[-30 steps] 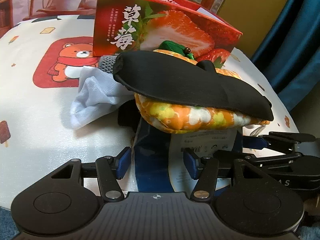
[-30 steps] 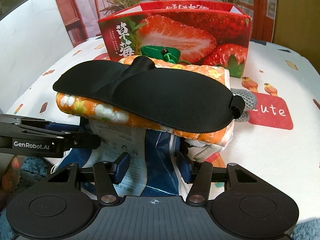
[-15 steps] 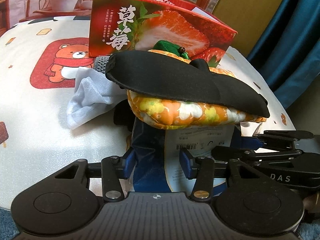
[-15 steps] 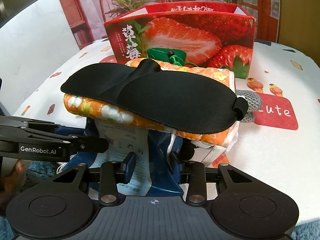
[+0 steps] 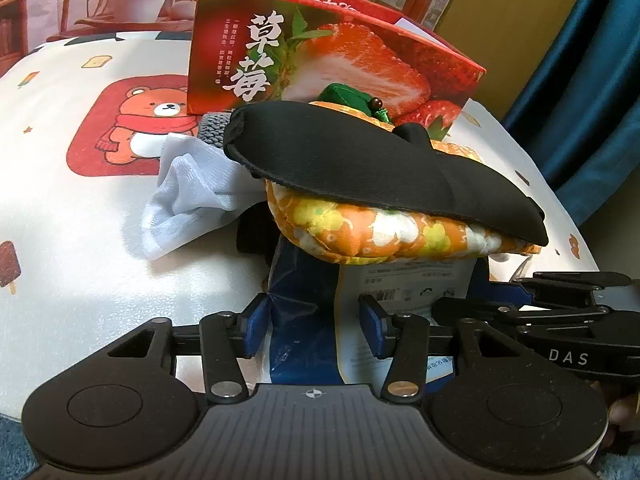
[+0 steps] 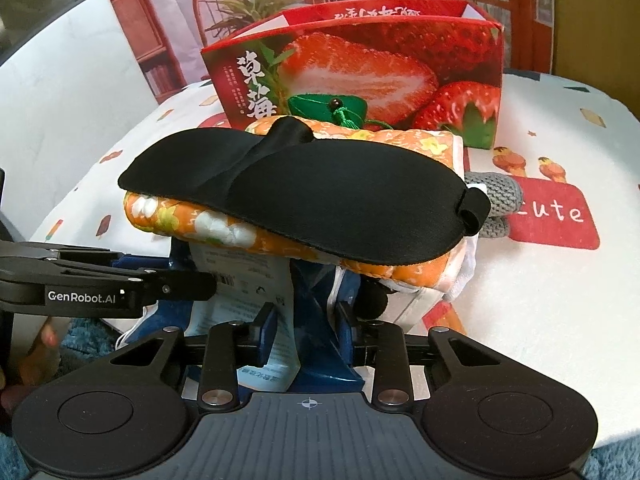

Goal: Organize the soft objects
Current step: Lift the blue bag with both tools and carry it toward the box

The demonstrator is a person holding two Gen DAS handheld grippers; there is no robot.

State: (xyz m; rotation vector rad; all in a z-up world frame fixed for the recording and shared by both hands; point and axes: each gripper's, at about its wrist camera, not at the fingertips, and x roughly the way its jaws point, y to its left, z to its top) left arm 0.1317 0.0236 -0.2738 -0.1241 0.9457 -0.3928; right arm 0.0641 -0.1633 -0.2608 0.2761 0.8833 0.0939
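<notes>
Stack sits at the near edge of the table (image 5: 80, 220), right in front of the strawberry box (image 5: 312, 52): black eye mask (image 5: 360, 168) on top, orange floral pad (image 5: 384, 236) under it, blue-and-white packet (image 5: 304, 304) at the bottom, overhanging the edge. Green pouch (image 6: 328, 106) is wedged between pad and box. White cloth (image 5: 192, 196) and grey knit piece (image 6: 496, 196) lie just beside the stack, on the side away from the curtain (image 5: 592, 92). Open cloth-covered table is seen on both sides of the box; wall poster behind. Mask's long axis runs parallel to the box front. Left gripper (image 5: 312, 320) is clamped on the packet, pads pressing its sides. Right gripper (image 6: 306, 320) jaws have just been closing, now narrow and pinching the same packet.
</notes>
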